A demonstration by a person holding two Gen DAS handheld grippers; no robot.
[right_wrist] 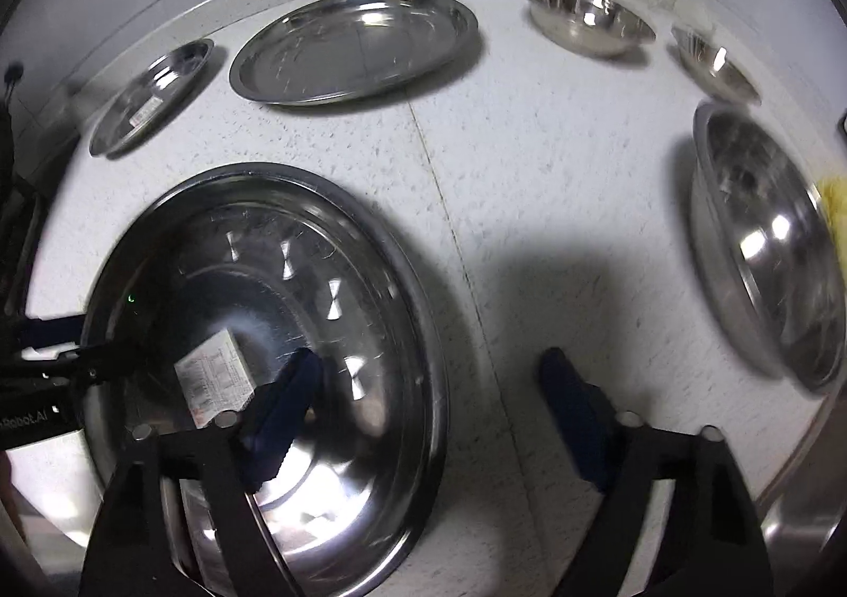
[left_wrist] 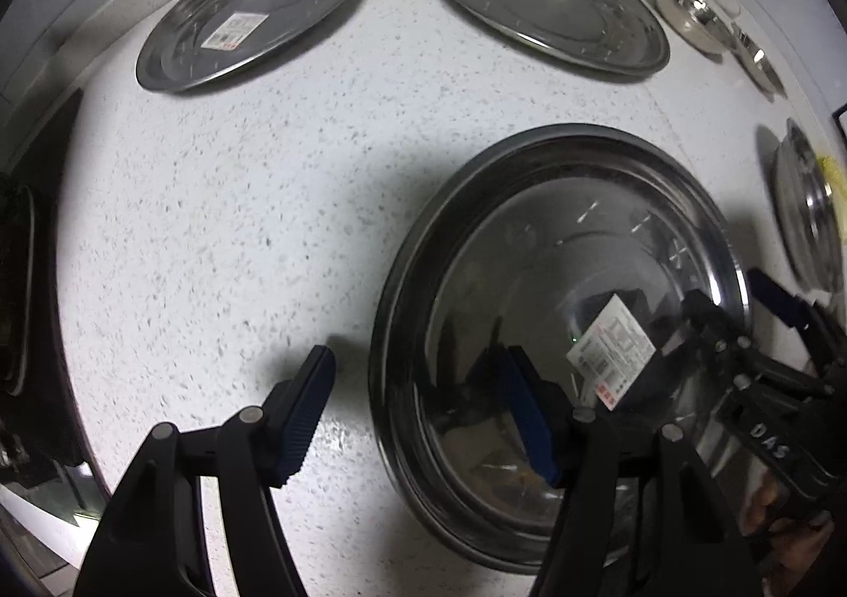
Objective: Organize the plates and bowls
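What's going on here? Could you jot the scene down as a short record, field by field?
Surface: white speckled counter
Nearest dish: big steel plate with a label
Left gripper: open, straddling the plate's left rim
Right gripper: open, straddling the plate's right rim
Back row: small plate, wide plate, two bowls
Right side: large bowl
Stacked yet: no, dishes lie apart
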